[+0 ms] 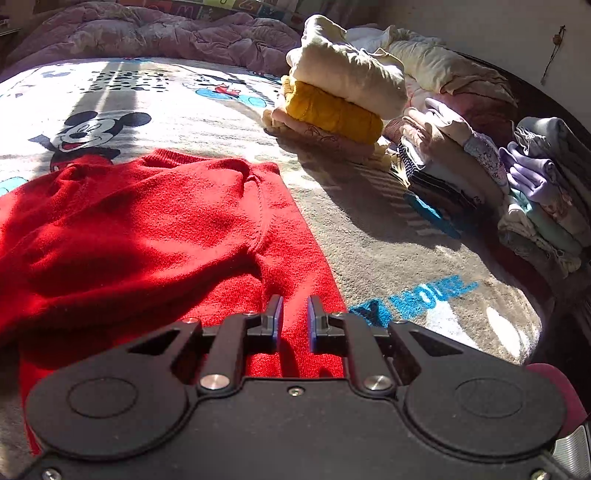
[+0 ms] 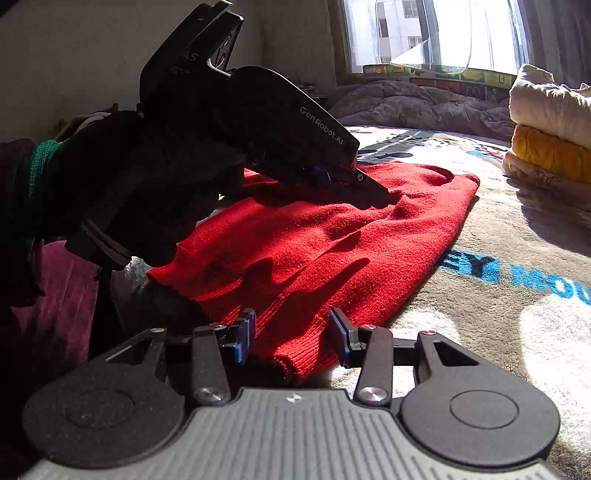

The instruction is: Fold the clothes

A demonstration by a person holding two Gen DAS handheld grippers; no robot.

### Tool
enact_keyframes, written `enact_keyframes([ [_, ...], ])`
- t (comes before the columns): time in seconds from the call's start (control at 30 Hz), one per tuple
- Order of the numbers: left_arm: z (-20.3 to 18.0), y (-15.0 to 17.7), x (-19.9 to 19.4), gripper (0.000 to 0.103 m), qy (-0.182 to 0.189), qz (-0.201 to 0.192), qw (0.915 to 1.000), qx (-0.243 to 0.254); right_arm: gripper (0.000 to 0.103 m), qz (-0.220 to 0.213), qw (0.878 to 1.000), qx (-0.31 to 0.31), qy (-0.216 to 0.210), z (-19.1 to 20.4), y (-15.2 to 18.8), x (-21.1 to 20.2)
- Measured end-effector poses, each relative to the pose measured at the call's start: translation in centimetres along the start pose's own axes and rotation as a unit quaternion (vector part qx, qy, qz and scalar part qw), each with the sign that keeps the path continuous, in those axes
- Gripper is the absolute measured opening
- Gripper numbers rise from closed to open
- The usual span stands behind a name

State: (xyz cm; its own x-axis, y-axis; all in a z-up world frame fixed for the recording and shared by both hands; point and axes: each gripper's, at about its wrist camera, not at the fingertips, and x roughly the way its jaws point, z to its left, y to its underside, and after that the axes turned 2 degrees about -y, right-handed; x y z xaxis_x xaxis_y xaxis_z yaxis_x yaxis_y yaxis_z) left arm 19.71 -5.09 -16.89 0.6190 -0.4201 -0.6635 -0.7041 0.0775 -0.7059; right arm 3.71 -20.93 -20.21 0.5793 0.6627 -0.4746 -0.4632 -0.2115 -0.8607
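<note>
A red knit sweater (image 1: 147,229) lies rumpled on the Mickey Mouse blanket (image 1: 388,251); it also shows in the right wrist view (image 2: 325,236). My left gripper (image 1: 295,314) is over the sweater's near part, its jaws a narrow gap apart with nothing between them. In the right wrist view the left gripper (image 2: 376,192) presses its tip down on the sweater's middle. My right gripper (image 2: 291,332) is open at the sweater's ribbed hem, a finger on either side of the hem corner.
A stack of folded cream, yellow and pink clothes (image 1: 340,107) stands to the right on the bed. More folded piles (image 1: 480,177) line the far right edge. A crumpled pink duvet (image 1: 147,33) lies at the back below a window (image 2: 436,33).
</note>
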Motion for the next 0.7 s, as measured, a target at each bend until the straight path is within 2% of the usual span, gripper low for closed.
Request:
enact_keyframes([
  [0.03,0.3,-0.5,1.5,0.017,-0.025,0.021,0.9994,0.009,0.046,-0.002,1.0,0.01,-0.004,-0.2,0.0,-0.1],
  [0.07,0.5,-1.2,1.8,0.017,-0.026,0.022,0.9993,0.014,0.046,-0.003,1.0,0.016,-0.008,-0.4,0.0,-0.1],
  [0.13,0.1,-2.9,0.9,0.017,-0.014,-0.009,0.9996,0.024,0.046,-0.006,0.999,0.036,-0.017,-0.9,0.0,-0.1],
  [0.23,0.2,-5.0,2.4,0.017,-0.011,-0.015,0.9992,0.036,0.046,-0.011,0.998,0.055,-0.028,-1.4,0.0,-0.2],
  [0.33,1.0,-6.0,6.7,0.018,-0.064,0.025,0.9957,0.062,0.046,-0.01,0.997,0.066,-0.041,-1.9,-0.1,0.2],
  [0.43,0.9,-8.0,7.1,0.018,-0.066,0.022,0.9943,0.081,0.047,-0.009,0.996,0.074,-0.049,-2.3,-0.1,0.3],
  [0.57,0.4,-10.2,7.9,0.019,-0.044,0.003,0.9964,0.073,0.047,-0.012,0.994,0.087,-0.059,-2.7,0.0,0.2],
  [0.63,0.2,-10.4,10.4,0.021,-0.057,0.02,0.9944,0.086,0.047,-0.014,0.994,0.092,-0.064,-2.7,0.1,0.3],
  [0.67,0.1,-10.5,11.7,0.027,-0.066,0.031,0.9929,0.094,0.048,-0.014,0.993,0.094,-0.066,-2.8,0.2,0.3],
  [0.7,0.2,-10.9,12.2,0.028,-0.068,0.035,0.993,0.09,0.048,-0.014,0.993,0.094,-0.067,-2.8,0.2,0.3],
])
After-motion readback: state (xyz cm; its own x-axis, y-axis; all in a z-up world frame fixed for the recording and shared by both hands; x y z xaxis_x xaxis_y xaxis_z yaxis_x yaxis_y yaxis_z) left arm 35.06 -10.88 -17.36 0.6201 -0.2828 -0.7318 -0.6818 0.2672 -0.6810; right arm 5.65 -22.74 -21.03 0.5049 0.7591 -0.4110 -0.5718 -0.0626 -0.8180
